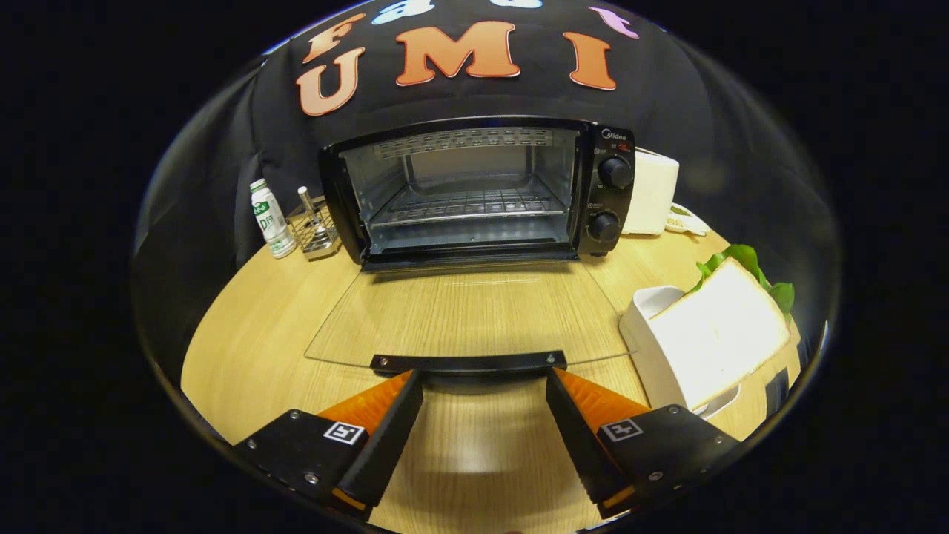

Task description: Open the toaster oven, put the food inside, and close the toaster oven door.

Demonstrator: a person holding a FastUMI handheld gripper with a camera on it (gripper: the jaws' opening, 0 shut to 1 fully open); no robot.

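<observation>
Glass, the oven [474, 193] door [467, 315] lies folded flat on the table [245, 348], its handle [468, 363] at the tips of the gripper [484, 386], whose fingers stand wide apart, gripping nothing, likely just off the handle. The cavity holds only a bare rack [467, 205]; the sandwich [723, 334] waits in a white tray [652, 311] beside the right finger.

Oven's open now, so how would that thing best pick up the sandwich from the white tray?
Probably by the sandwich's upper crust edge, coming from above. It leans tilted in the white tray, flat faces exposed, tray walls blocking its lower end. The hand-held gripper, fingers open, sits at the door handle, left of the tray.
</observation>
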